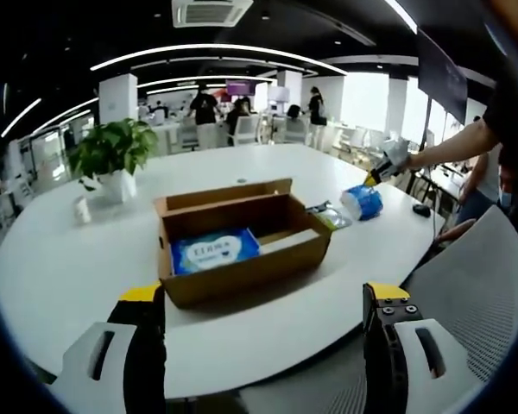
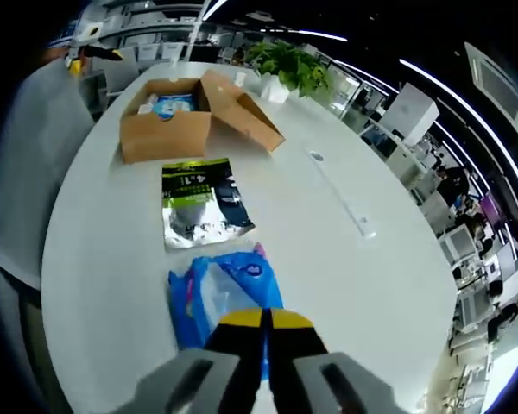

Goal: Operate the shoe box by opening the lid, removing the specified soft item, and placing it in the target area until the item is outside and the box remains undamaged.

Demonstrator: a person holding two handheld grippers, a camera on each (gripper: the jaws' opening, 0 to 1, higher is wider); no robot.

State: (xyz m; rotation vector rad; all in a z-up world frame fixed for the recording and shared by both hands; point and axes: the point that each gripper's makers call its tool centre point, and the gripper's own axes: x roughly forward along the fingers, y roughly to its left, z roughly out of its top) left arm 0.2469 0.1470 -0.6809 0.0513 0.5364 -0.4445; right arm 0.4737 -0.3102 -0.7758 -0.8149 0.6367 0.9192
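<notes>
The brown shoe box (image 1: pixel 242 274) stands open on the white table (image 1: pixel 69 267), its lid (image 1: pixel 224 195) folded back. Inside lie a blue pack (image 1: pixel 214 250) and a white item (image 1: pixel 291 241). My left gripper (image 1: pixel 263 295) is open wide at the table's near edge, short of the box. To the right a second blue soft pack (image 1: pixel 361 203) rests on the table with my right gripper (image 1: pixel 371 179) at its top. In the right gripper view my right gripper (image 2: pixel 264 321) is shut on the edge of this blue soft pack (image 2: pixel 220 293). The box (image 2: pixel 166 129) stands farther off.
A green and silver pouch (image 2: pixel 200 203) lies between the soft pack and the box, the same pouch (image 1: pixel 330 216) lying beside the box's right end. A potted plant (image 1: pixel 112 153) stands at the back left. A grey mesh chair (image 1: pixel 475 293) is at the near right. People stand far behind.
</notes>
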